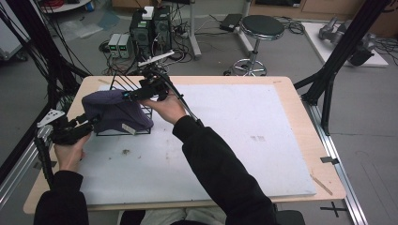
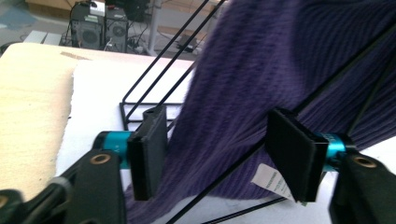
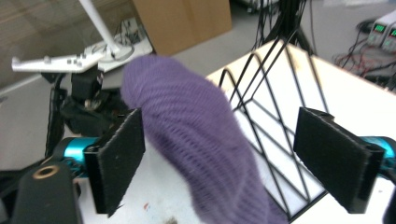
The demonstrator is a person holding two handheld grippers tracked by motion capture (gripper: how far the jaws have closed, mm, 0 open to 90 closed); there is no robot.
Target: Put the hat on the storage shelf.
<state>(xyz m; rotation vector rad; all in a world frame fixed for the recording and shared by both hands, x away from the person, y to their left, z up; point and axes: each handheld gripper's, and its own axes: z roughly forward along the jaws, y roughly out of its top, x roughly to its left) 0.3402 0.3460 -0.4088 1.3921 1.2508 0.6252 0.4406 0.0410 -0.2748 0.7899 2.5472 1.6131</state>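
A purple knitted hat (image 1: 115, 112) hangs draped over a black wire rack (image 1: 123, 133) at the back left of the white mat. My left gripper (image 1: 91, 123) is at the hat's left side. It is open, with hat fabric (image 2: 252, 84) and a rack wire (image 2: 233, 168) between its pads (image 2: 147, 151); a white tag (image 2: 268, 179) shows low on the hat. My right gripper (image 1: 128, 95) hovers over the rack's top, open, its pads (image 3: 116, 158) standing on either side of the hat's rounded end (image 3: 187, 121) without touching. The rack's wires (image 3: 275, 130) show behind.
The white mat (image 1: 225, 140) covers most of the wooden table (image 1: 300, 108). Black frame poles (image 1: 338, 61) rise at the right, and cables run along the left edge. A stool (image 1: 260, 28) and computer towers (image 1: 150, 28) stand on the floor beyond.
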